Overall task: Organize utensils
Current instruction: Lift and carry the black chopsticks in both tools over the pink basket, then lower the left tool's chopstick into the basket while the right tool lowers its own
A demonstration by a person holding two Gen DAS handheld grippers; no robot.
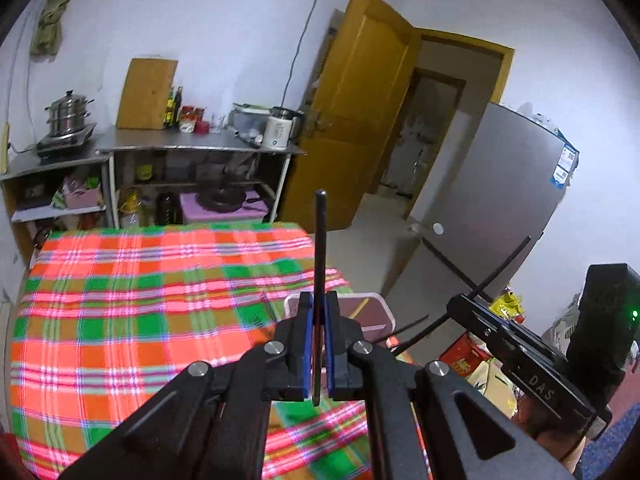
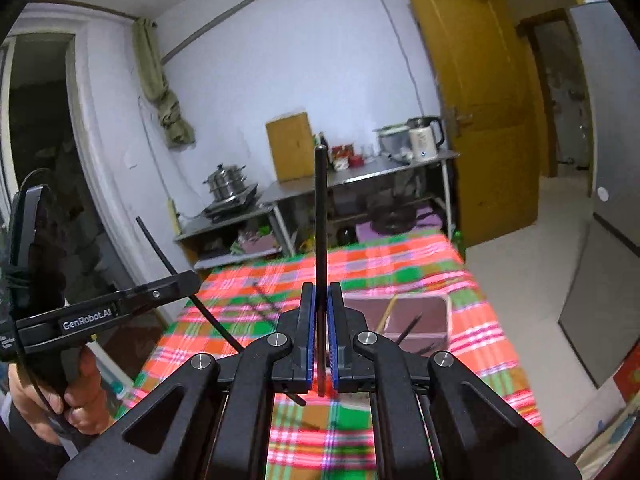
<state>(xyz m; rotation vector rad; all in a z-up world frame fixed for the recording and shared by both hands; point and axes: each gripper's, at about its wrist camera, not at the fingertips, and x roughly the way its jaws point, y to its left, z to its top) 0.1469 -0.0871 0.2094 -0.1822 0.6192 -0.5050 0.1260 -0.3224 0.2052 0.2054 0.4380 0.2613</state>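
My left gripper (image 1: 319, 300) is shut on a black chopstick (image 1: 320, 248) that stands upright above the plaid-covered table (image 1: 140, 304). My right gripper (image 2: 321, 292) is shut on another black chopstick (image 2: 320, 216), also upright. A shallow dark tray with a pale rim (image 1: 376, 312) lies on the table beyond the left gripper; it shows in the right wrist view (image 2: 416, 312) holding a wooden chopstick (image 2: 387, 312) and black ones. More black chopsticks (image 2: 266, 300) lie loose on the cloth. The right gripper (image 1: 456, 302) appears from the side in the left view with its chopstick (image 1: 500, 268).
A metal shelf (image 1: 192, 146) with pots, a cutting board and a kettle stands behind the table. A yellow door (image 1: 360, 112) is open, and a grey fridge (image 1: 492, 200) is at the right. The left gripper (image 2: 192, 280) appears at the right view's left side.
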